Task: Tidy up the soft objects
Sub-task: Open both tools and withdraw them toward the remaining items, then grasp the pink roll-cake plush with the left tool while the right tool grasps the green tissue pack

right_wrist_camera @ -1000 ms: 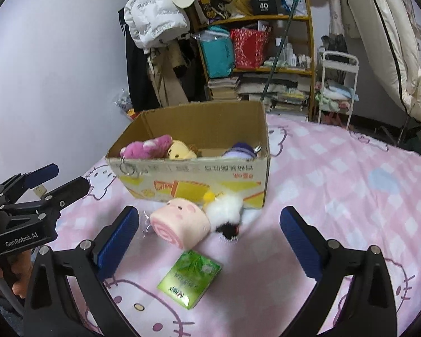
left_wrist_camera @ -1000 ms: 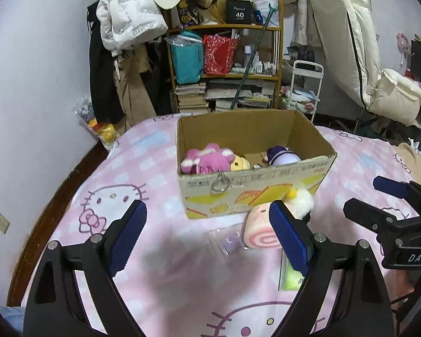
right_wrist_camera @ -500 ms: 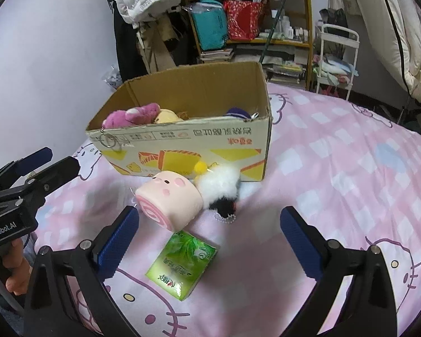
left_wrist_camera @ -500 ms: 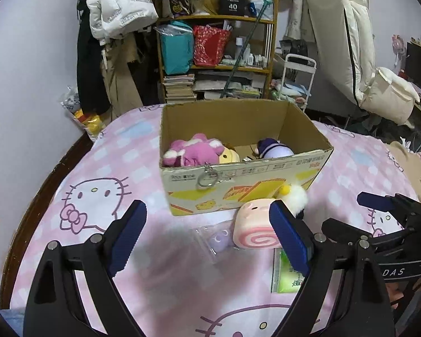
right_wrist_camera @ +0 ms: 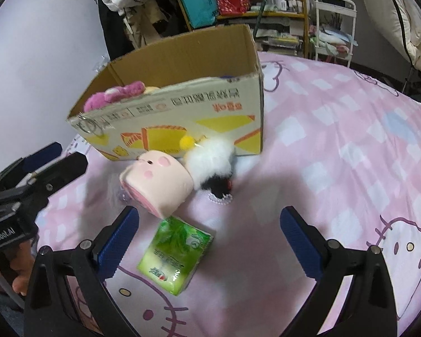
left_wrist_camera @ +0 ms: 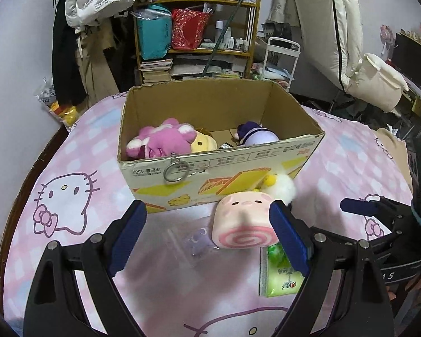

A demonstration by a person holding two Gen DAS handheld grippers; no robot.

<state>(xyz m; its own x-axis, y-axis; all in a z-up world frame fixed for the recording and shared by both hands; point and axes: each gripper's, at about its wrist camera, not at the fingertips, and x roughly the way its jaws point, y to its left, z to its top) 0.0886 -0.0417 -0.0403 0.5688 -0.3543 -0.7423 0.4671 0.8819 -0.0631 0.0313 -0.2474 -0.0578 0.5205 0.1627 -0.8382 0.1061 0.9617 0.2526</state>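
Hovering wide open and empty, the left gripper (left_wrist_camera: 207, 230) and right gripper (right_wrist_camera: 209, 240), low over the pink bed sheet (right_wrist_camera: 336, 146), with the pink roll plush (left_wrist_camera: 242, 224) between the left fingers, just in front of the cardboard box (left_wrist_camera: 219, 165). Best to come down slow, squeeze the roll's soft sides, miss the green tissue pack (right_wrist_camera: 175, 255) and fluffy white toy (right_wrist_camera: 210, 160). Already in the box: pink plush (left_wrist_camera: 160, 140), yellow one (left_wrist_camera: 202, 144), purple one (left_wrist_camera: 255, 136).
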